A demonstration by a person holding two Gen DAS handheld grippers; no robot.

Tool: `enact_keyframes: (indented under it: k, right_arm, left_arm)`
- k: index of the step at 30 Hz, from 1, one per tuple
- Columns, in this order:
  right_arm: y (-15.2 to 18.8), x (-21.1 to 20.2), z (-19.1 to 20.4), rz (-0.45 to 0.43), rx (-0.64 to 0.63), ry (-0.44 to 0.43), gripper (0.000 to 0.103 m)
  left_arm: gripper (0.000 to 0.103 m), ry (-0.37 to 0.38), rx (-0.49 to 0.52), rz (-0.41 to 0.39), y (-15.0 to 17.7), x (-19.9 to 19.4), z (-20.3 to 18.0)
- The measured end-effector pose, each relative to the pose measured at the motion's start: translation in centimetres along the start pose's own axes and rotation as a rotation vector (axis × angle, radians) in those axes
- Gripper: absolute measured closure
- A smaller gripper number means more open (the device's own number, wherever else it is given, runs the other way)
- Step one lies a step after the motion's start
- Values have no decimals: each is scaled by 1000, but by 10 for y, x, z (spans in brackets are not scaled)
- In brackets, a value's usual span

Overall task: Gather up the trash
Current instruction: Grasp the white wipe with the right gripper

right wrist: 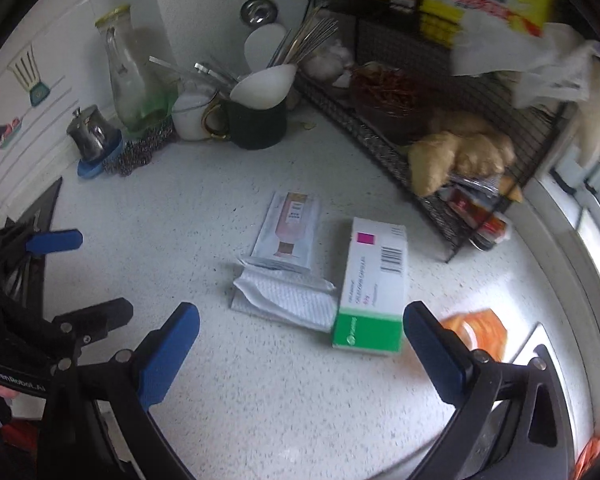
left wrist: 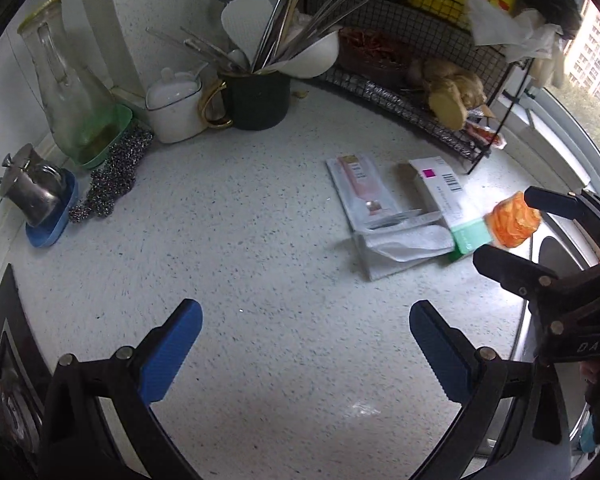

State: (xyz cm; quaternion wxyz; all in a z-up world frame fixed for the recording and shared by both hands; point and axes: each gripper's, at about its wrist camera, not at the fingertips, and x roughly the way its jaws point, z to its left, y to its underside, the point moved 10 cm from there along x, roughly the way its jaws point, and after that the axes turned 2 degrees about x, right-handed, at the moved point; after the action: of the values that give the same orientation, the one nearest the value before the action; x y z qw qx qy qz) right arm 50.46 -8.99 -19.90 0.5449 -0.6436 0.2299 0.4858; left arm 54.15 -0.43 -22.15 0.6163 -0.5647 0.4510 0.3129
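Note:
Trash lies on the speckled white counter point(left wrist: 240, 240): a white and green medicine box point(left wrist: 448, 208) point(right wrist: 374, 284), a flat sachet with a pink bottle picture point(left wrist: 360, 188) point(right wrist: 288, 232), a crumpled white paper sheet point(left wrist: 400, 248) point(right wrist: 292, 300) and an orange wrapper point(left wrist: 514, 220) point(right wrist: 480, 330). My left gripper point(left wrist: 306, 344) is open and empty above bare counter, left of the pile. My right gripper point(right wrist: 300, 340) is open over the paper and box; in the left wrist view its fingers stand on either side of the orange wrapper.
A black wire rack point(right wrist: 420, 160) with ginger and packets stands at the back right. A dark mug of utensils point(left wrist: 256, 96), a glass carafe point(left wrist: 68, 92), a steel pot point(left wrist: 32, 188) and scourers point(left wrist: 112, 176) line the back left. A sink edge point(left wrist: 556, 248) is at the right.

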Motion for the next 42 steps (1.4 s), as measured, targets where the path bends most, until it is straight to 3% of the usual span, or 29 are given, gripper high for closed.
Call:
enact_keyframes:
  k: [15,17,18,20,23,25,27,33,42]
  right_arm:
    - [5,88,35,157,-142,-60,13]
    - [8,95,38,180,-126,-88,23]
    - [11,99,39,200,-108,-105,32]
    - [12,99,39,187,-117,-84,36]
    - [13,95,44,164,-171,-49,55]
    - [12,92,43,161,-154,-46,82]
    - [15,88,41,161,-130,-59,93]
    - [32,57,38,139,-54,-73,96]
    - [13,8,-4,61,100,-17,96]
  left_arm:
    - [0,22,-74,71,16,46,35]
    - [0,15,-63,73,18,48,36]
    - [0,10,-58,76,19,48,37]
    - [0,5,-48,81,20,50,38]
    - [0,10,-44,83,21,50,37]
    - [0,16,-45,80,22,49,37]
    - [0,26,-48,78,22,47,35]
    - [0,85,-9,57,14,37,16]
    - [2,122,113,25,-25,38,-14]
